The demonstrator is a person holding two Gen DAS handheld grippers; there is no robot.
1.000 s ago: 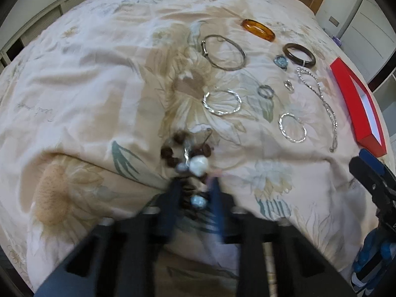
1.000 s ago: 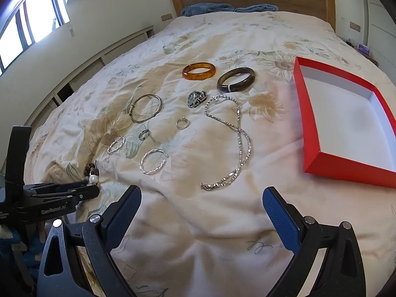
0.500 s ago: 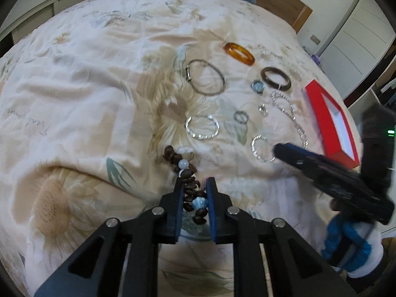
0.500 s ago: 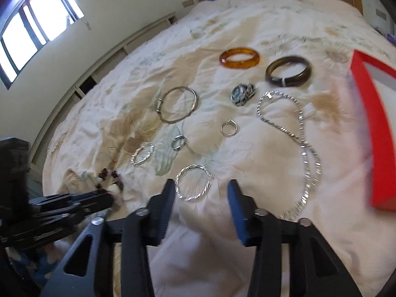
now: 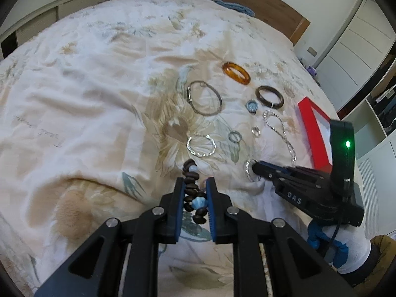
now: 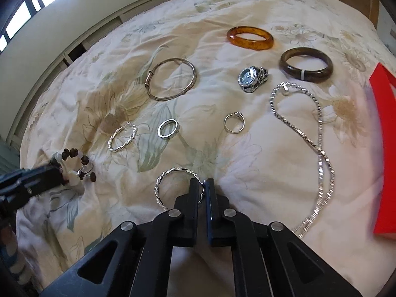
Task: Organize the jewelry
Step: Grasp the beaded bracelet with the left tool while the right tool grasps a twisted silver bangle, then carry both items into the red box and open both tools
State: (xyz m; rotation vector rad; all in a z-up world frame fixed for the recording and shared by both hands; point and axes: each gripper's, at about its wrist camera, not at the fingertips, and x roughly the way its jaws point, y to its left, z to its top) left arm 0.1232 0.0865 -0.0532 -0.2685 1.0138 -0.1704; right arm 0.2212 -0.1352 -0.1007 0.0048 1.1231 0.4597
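Observation:
My left gripper [image 5: 194, 188] is shut on a brown bead bracelet [image 5: 191, 185] with pale and blue beads, held just above the bedspread; it also shows in the right wrist view [image 6: 74, 159]. My right gripper [image 6: 201, 185] is shut on the edge of a twisted silver hoop [image 6: 170, 185] lying on the bed; the hoop also shows in the left wrist view [image 5: 250, 170]. A red tray [image 5: 313, 133] lies at the right, and its corner shows in the right wrist view [image 6: 386, 148].
On the floral bedspread [image 6: 222, 153] lie an amber bangle [image 6: 250, 37], a dark bangle [image 6: 305, 64], a thin silver bangle [image 6: 170, 81], a watch [image 6: 251, 78], a silver chain [image 6: 319, 146], two rings [image 6: 168, 128] [image 6: 234, 123] and another twisted hoop [image 6: 122, 137].
My right gripper moved down and left and shut on the twisted silver hoop. My left gripper closed on the bead bracelet and lifted it slightly.

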